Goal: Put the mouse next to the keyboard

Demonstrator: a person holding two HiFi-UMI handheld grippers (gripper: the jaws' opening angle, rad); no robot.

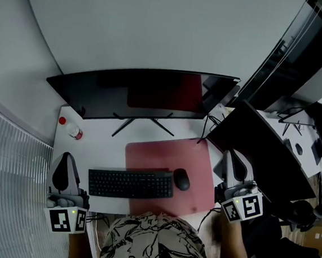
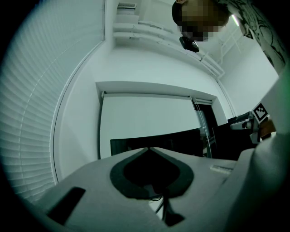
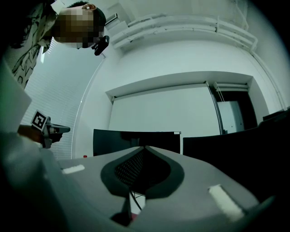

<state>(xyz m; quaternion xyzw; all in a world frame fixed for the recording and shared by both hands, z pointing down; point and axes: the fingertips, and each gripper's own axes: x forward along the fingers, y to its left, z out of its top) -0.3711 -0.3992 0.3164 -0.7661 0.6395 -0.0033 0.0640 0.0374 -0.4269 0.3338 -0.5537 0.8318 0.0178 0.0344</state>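
Note:
A black mouse [image 1: 181,180] lies on the red mat [image 1: 197,169], just right of the black keyboard [image 1: 130,184]. My left gripper [image 1: 64,164] hangs off the desk's left front corner, jaws shut with nothing between them. My right gripper [image 1: 232,161] is held off the desk's right edge, also shut and empty. Both gripper views point up and forward: the left gripper [image 2: 148,148] and the right gripper [image 3: 145,147] have their tips meeting in front of the dark monitor [image 3: 136,138]. Neither gripper touches the mouse.
A wide black monitor [image 1: 144,95] stands at the back of the white desk [image 1: 85,149]. A small bottle with a red cap [image 1: 70,128] lies at the back left. A second dark screen [image 1: 260,152] stands right of the desk. Blinds [image 1: 2,184] run along the left.

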